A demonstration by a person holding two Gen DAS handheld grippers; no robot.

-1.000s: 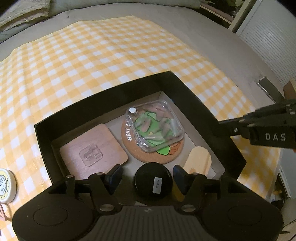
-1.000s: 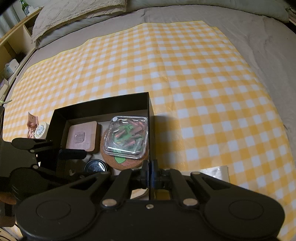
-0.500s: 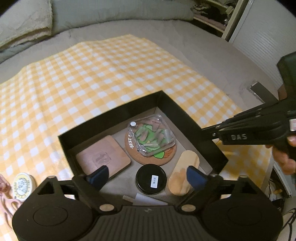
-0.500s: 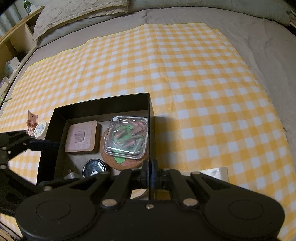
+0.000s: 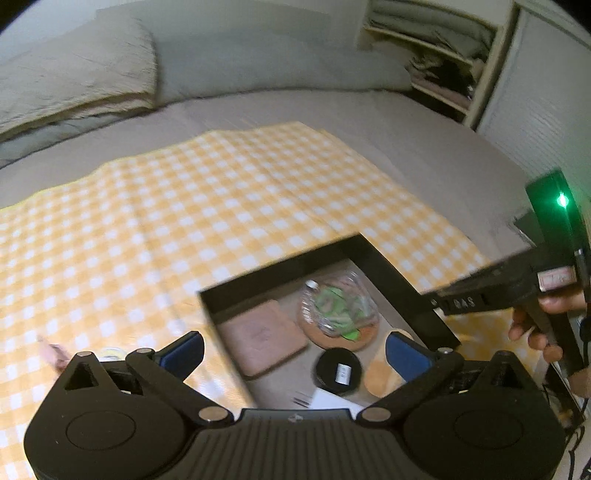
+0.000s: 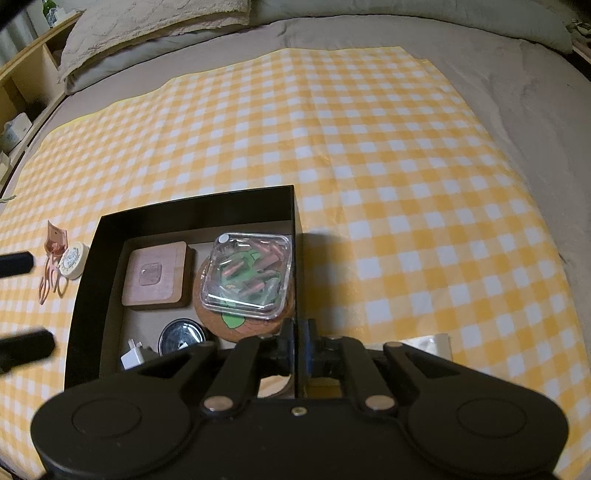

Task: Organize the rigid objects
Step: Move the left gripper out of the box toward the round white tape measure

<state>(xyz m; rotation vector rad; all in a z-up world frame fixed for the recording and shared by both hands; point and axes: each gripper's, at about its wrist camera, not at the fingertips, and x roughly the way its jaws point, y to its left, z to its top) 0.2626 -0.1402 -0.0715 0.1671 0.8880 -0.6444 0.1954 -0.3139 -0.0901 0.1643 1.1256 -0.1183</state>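
We are in a home bedroom: a bed (image 6: 480,74) with grey sheet and pillows (image 6: 147,22) carries a yellow checked cloth (image 6: 369,147), while open shelves (image 5: 436,55) holding folded linens stand beside it.

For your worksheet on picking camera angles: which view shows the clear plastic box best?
The right wrist view: the clear plastic box is sharp, its lid and contents plain. The left wrist view shows it small and motion-blurred.

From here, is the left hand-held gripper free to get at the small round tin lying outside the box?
Probably yes: the left hand-held gripper is opening, nothing between its fingers, and the small round tin sits uncovered beside the black box.
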